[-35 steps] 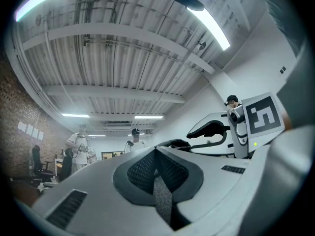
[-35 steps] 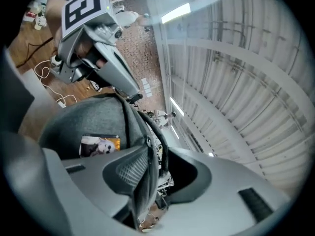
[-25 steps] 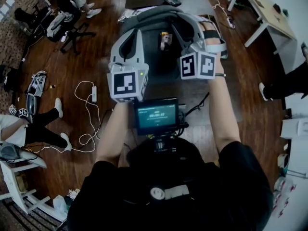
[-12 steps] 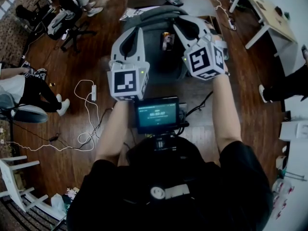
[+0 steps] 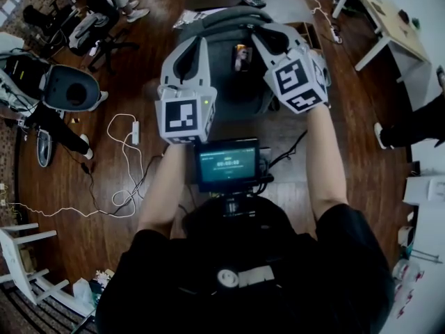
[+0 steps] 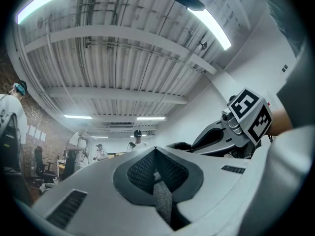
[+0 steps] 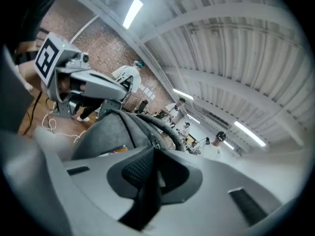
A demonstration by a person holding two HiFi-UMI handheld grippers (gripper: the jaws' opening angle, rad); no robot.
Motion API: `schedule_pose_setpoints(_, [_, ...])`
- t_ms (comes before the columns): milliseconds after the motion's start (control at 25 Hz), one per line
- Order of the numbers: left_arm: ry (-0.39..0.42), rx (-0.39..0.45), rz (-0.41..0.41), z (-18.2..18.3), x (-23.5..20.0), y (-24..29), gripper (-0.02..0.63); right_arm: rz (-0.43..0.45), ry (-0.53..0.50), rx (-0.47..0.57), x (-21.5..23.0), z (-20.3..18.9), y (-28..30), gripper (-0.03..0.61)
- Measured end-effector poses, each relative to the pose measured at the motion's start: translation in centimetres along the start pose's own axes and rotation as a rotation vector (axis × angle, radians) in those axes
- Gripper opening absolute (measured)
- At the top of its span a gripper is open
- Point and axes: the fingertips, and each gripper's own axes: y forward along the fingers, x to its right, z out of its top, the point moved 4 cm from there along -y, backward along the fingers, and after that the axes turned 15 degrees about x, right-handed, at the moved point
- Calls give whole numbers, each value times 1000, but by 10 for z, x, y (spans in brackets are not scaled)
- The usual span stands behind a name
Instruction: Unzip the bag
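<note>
Bag (image 5: 235, 92): upright ahead, between both grippers; left gripper (image 6: 155, 154) clamped on its grey fabric (image 6: 162, 203); right gripper (image 7: 153, 156), jaws just closing, pinches dark tab (image 7: 145, 200); risk: shallow pinch slips when pulled.

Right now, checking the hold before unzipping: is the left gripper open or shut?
Shut: the left gripper pinches a grey strip of the bag.

White cable (image 5: 135, 135) on wood floor (image 5: 104, 245), white table (image 5: 386, 12)
</note>
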Motion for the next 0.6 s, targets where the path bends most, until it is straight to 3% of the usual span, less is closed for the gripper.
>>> schedule_pose_setpoints(160, [4,2,-3,1,0,0,-3,-4,-101,-2,-2,10,-3,55])
schedule_pose_setpoints(360, [1,5,-16,-1,3,2,-3,32,-305,-31,-7,17,-2,38])
schedule_pose_setpoints(600, [-7,9,-20,1,4,4,-5,5,-292,-48,-4,5,-4,44])
